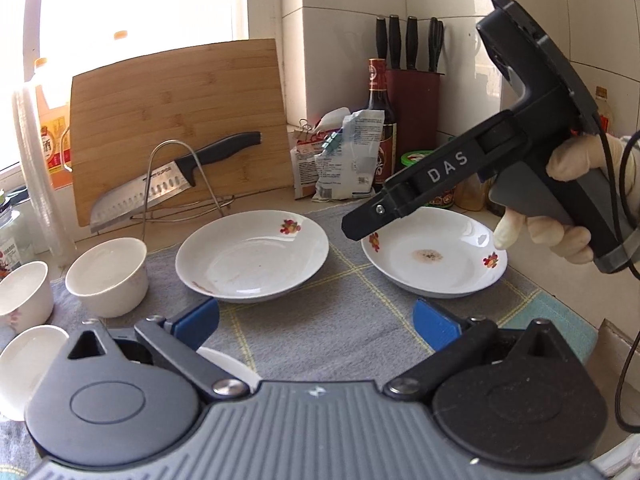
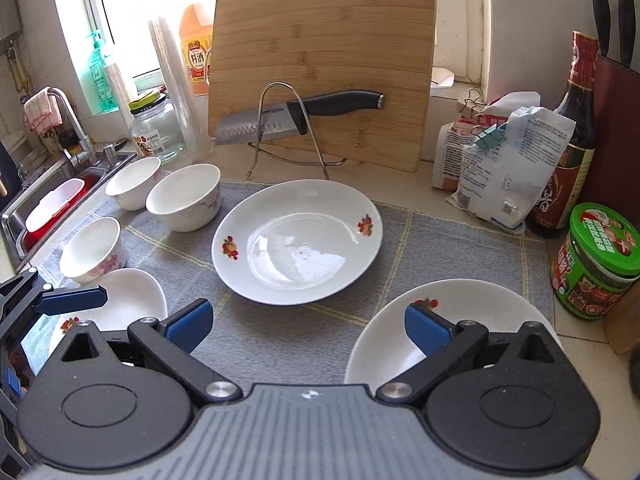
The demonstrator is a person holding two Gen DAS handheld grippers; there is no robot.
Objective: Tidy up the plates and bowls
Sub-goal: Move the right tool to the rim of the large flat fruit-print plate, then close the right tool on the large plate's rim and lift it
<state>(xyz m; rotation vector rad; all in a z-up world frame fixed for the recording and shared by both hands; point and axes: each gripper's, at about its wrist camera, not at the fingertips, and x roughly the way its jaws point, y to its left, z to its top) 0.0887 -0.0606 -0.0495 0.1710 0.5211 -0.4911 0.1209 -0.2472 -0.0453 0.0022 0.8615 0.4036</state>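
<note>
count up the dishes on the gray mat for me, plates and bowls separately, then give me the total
Plates: 3 — middle plate, right plate, left plate
Bowls: 3 — front bowl, back-left bowl, back-right bowl
Total: 6

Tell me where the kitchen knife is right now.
In the right wrist view, the knife rests across a wire rack in front of the upright cutting board, behind the middle plate.

White plates (image 2: 296, 248) are marked with red-and-orange fruit motifs. The cloth (image 2: 440, 240) is grey, crossed by yellow lines; blue pads (image 2: 190, 326) are seen on black grippers.
</note>
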